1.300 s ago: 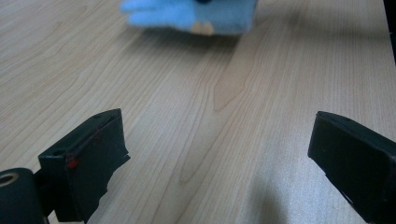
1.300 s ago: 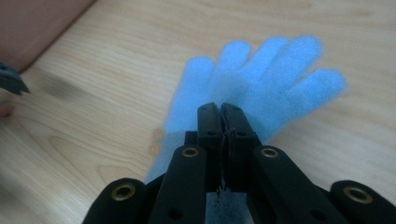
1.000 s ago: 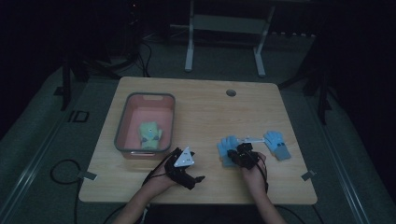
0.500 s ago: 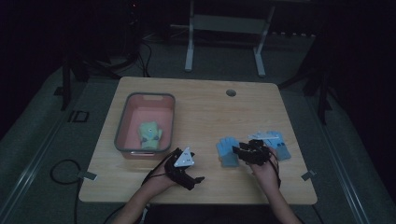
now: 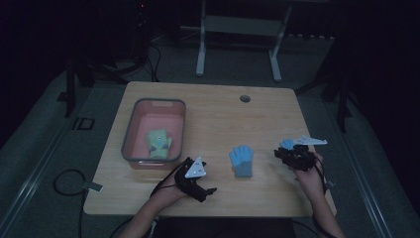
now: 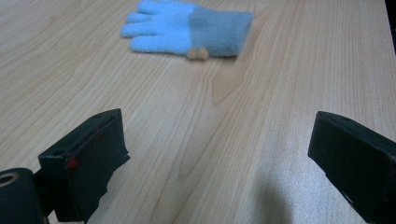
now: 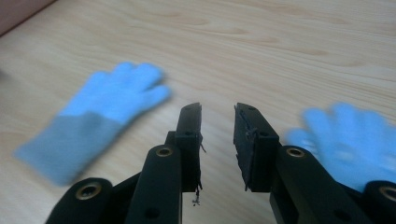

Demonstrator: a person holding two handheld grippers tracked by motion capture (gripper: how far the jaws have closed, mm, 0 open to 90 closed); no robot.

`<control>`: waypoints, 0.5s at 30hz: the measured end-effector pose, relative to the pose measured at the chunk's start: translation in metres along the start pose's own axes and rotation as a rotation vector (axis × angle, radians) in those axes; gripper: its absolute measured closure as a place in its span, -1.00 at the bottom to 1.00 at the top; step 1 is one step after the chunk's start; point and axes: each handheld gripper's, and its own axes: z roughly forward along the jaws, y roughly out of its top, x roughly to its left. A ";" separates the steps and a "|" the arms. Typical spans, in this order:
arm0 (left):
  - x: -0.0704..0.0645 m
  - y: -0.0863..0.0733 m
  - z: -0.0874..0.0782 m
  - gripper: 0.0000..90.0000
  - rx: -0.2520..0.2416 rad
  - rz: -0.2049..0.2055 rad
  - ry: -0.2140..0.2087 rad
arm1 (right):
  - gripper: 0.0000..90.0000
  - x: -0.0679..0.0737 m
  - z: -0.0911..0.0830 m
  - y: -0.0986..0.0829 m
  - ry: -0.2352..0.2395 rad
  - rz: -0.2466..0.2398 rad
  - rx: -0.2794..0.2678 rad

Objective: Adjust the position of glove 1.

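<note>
Two blue gloves are seen flat on the bench: one glove [image 5: 242, 160] lies mid-bench between the hand-held grippers, the second glove [image 7: 355, 140] just beside the right hand-held gripper [image 7: 218, 114], whose jaws are held narrowly apart and empty. The left hand-held gripper [image 6: 217, 154] is spread wide over bare wood.

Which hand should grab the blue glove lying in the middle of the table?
Probably the left gripper: its jaws are wide open and point at the middle glove. The right gripper sits by the other glove.
</note>
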 end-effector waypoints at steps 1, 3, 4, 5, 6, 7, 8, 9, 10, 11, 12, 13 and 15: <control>0.000 0.000 0.000 -0.92 0.000 0.001 -0.001 | 0.59 -0.006 -0.002 0.000 -0.011 0.007 -0.002; 0.000 0.000 0.000 -0.92 0.001 0.002 0.000 | 0.59 -0.018 -0.005 0.000 -0.030 0.017 -0.007; 0.000 0.000 0.000 -0.92 0.001 0.002 0.000 | 0.59 -0.025 -0.005 -0.001 -0.038 0.022 -0.010; 0.000 0.000 0.000 -0.92 0.000 0.001 -0.002 | 0.58 -0.030 -0.006 -0.001 -0.043 0.031 -0.007; 0.000 0.000 0.000 -0.92 -0.002 0.000 -0.004 | 0.57 -0.036 -0.006 -0.002 -0.053 0.034 -0.004; 0.000 0.000 0.000 -0.92 -0.004 0.001 -0.004 | 0.56 -0.041 -0.005 -0.002 -0.062 0.038 -0.001; -0.001 0.000 0.000 -0.92 -0.004 0.001 -0.005 | 0.54 -0.046 -0.005 -0.003 -0.066 0.042 0.007; -0.001 0.000 0.000 -0.92 -0.003 0.002 -0.007 | 0.51 -0.049 -0.004 -0.004 -0.069 0.044 0.016; -0.001 0.000 0.000 -0.92 -0.004 0.003 -0.008 | 0.50 -0.052 -0.002 -0.005 -0.072 0.043 0.023; -0.001 0.000 0.000 -0.92 -0.002 0.006 -0.008 | 0.50 -0.055 -0.001 -0.007 -0.072 0.042 0.034; -0.001 0.000 0.000 -0.91 -0.002 0.007 -0.007 | 0.50 -0.058 0.001 -0.008 -0.078 0.040 0.042; -0.001 0.000 0.000 -0.92 -0.002 0.007 -0.007 | 0.50 -0.060 0.003 -0.009 -0.085 0.040 0.051; -0.001 0.000 0.000 -0.92 -0.004 0.006 -0.007 | 0.50 -0.065 0.007 -0.013 -0.094 0.041 0.063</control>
